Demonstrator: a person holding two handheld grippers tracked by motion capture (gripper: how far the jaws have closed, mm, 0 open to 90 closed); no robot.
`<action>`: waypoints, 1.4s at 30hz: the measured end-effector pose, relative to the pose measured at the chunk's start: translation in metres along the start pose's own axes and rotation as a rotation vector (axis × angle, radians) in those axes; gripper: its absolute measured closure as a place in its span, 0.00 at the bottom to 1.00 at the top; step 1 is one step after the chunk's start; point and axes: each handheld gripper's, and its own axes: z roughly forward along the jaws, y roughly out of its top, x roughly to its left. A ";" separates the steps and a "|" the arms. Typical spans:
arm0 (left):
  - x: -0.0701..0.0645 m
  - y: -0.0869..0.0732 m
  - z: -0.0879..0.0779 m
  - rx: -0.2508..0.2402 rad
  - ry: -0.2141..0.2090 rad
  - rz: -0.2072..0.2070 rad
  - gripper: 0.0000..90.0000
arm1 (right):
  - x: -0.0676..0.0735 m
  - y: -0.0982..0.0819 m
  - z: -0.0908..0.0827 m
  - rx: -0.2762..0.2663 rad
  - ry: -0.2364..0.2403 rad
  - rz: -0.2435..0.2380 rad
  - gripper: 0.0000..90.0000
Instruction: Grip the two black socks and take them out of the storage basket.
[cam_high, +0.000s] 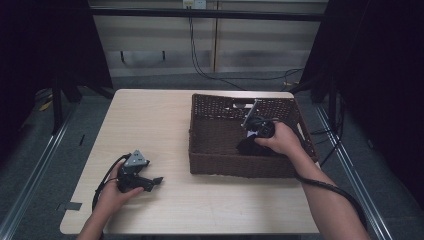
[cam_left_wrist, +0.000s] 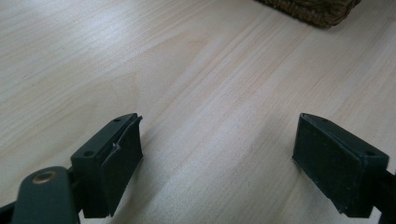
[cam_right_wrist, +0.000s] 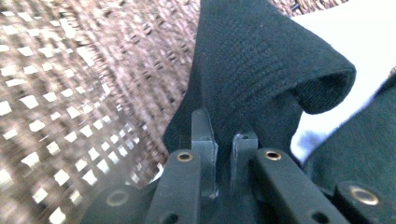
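High view: I see the wicker basket (cam_high: 220, 162) on the right half of the wooden table (cam_high: 150, 120), and my right gripper (cam_high: 259, 131) is down inside it, hand wrapped around it near the right wall. Under it sits a dark cloth (cam_high: 248, 146) on the basket floor. Right gripper view: jaws nearly together, pinching a fold of that black knit cloth (cam_right_wrist: 261, 70); something white (cam_right_wrist: 336, 32) shows past the fold, can't tell what it is. Woven basket wall (cam_right_wrist: 70, 93) runs along the left there, blurred. Left gripper (cam_high: 152, 182) rests on the table at the front left, well apart from the basket. Left gripper view: jaws spread wide over bare wood (cam_left_wrist: 187, 70), nothing between them, basket corner (cam_left_wrist: 317, 10) at the top edge
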 end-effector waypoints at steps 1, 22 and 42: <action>0.000 0.000 0.000 0.000 0.000 -0.001 0.16 | 0.000 0.000 -0.004 -0.003 -0.003 -0.005 0.94; 0.000 0.000 0.000 0.004 -0.003 -0.001 0.16 | 0.009 -0.009 -0.085 -0.030 -0.033 -0.022 0.94; 0.000 0.000 0.000 0.005 -0.003 0.000 0.16 | 0.074 -0.029 -0.124 -0.060 -0.039 -0.216 0.93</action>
